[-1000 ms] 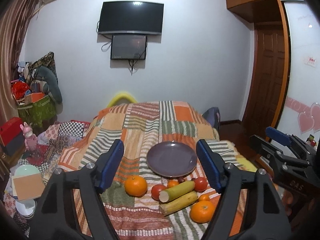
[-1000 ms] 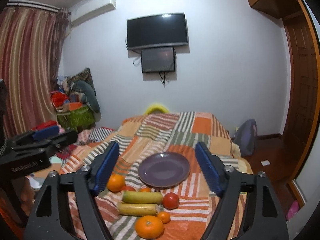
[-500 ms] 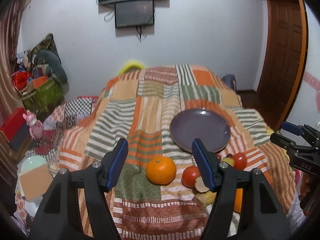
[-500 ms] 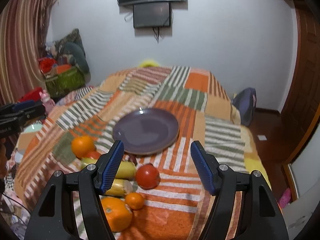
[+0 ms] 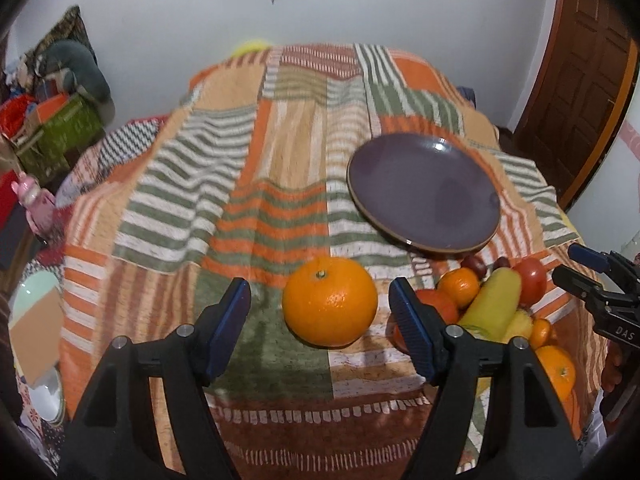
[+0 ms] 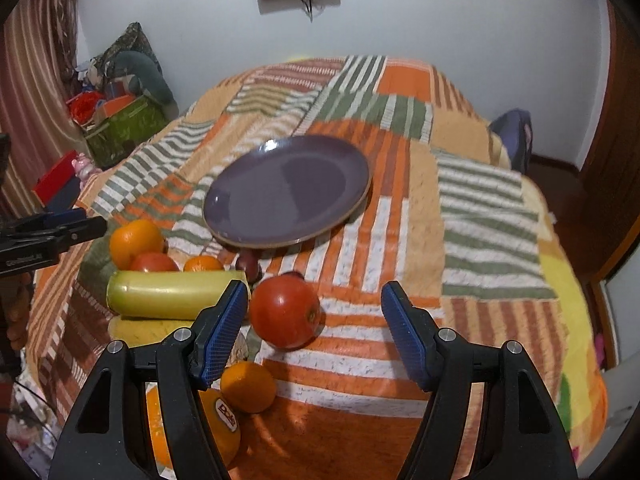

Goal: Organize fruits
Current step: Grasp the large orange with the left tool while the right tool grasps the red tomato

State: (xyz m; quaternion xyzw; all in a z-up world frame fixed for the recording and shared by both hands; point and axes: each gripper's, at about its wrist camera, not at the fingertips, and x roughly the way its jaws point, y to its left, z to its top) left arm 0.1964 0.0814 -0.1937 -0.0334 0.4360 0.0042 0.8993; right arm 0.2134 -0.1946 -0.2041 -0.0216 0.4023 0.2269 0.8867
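A large orange [image 5: 330, 307] lies on the striped bedspread between the blue fingers of my left gripper [image 5: 320, 294]. Its jaws are opening and the pads stand clear of the fruit. An empty purple plate [image 5: 424, 192] rests behind it to the right. In the right wrist view a red tomato [image 6: 285, 311] sits between the fingers of my open right gripper [image 6: 315, 300], nearer the left pad and untouched. The plate [image 6: 286, 192] lies just beyond. Left of the tomato are a yellow-green cylinder [image 6: 168, 294], another tomato [image 6: 154, 263], and a small orange [image 6: 248, 386].
More fruit is piled at the bed's near edge: a stickered orange [image 6: 224, 428], a small mandarin [image 6: 202, 264] and dark small fruits [image 6: 248, 264]. Boxes and cushions [image 5: 60, 120] crowd the floor on the left. A wooden door [image 5: 580, 80] stands on the right.
Both grippers have come down and tilted toward the bed. The orange now lies between the left fingers and the tomato between the right ones. The wall screens have almost left view.
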